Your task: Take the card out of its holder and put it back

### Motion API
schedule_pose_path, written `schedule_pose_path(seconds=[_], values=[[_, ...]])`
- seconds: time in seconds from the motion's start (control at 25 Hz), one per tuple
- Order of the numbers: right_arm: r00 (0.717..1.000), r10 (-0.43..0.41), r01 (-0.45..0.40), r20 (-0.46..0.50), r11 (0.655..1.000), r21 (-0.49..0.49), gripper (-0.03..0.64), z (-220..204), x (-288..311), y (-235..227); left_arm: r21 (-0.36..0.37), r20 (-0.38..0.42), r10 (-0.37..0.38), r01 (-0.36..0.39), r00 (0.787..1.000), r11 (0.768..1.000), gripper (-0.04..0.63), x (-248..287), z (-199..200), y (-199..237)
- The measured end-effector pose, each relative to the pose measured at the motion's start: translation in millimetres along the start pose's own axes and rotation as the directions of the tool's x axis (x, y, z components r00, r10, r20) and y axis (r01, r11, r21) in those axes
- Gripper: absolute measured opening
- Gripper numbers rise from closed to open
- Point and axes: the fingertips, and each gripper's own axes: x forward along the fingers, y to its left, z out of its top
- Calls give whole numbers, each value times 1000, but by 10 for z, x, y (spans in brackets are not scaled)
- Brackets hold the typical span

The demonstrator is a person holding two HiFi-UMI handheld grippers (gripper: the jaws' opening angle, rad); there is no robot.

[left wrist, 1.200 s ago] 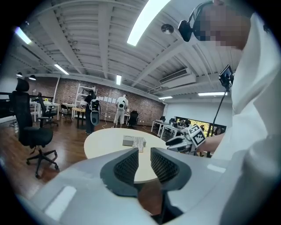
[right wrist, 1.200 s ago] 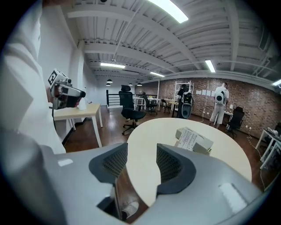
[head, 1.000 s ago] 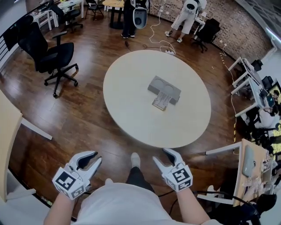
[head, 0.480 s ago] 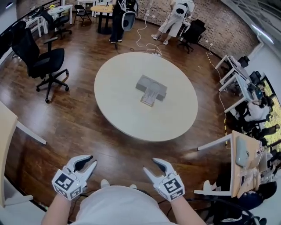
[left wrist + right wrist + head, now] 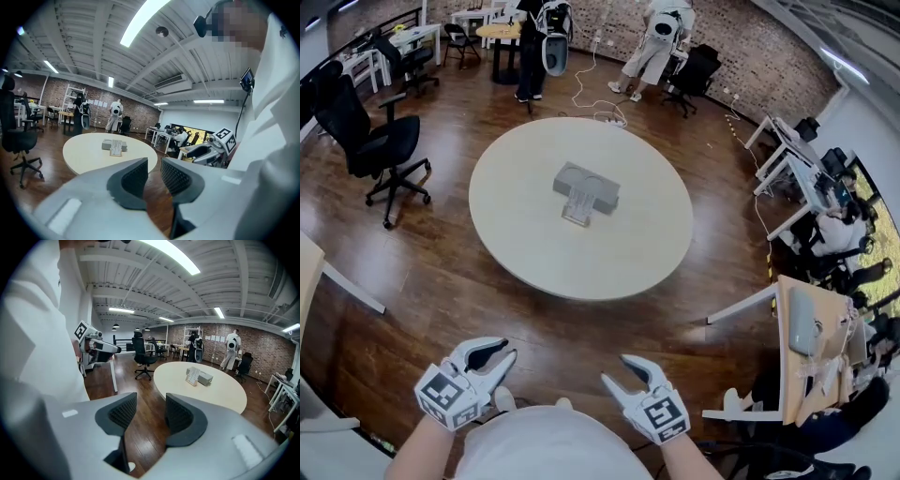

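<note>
Two grippers: the left gripper (image 5: 504, 351) and the right gripper (image 5: 617, 371) were held low at the bottom of the head view, close to the person's white shirt (image 5: 548, 445) and well apart from the table (image 5: 525, 239).
Left jaws: they stood apart with a narrow gap, and in the left gripper view nothing was between the ribbed pads (image 5: 136, 177); only the floor showed through the gap.
Right jaws: they stood apart a little wider, with nothing between them in the right gripper view.
Card holder: the grey card holder (image 5: 586, 186) lay near the middle of the round table, in the upper centre of the head view, far from both grippers.
Card: the pale card (image 5: 577, 210) stood at the front side of the holder, touching it; how deep it sat in the holder was too small to tell.
Table: it was round and cream-coloured, with only the holder and card on it.
Floor: the dark wooden floor (image 5: 422, 281) lay around the table.
Office chair: one black office chair (image 5: 380, 150) stood at the left of the frame, apart from the table.
People: two people (image 5: 652, 37) stood at the top of the frame, near a brick wall.
</note>
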Motion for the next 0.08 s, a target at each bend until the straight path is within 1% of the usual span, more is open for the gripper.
schedule_pose_path(seconds=[0.08], values=[[1000,-8,8,-13,1000,-12,198,-163,-193,-126,2,-2,-5,5,1000,1000,92,186,-19,-198]])
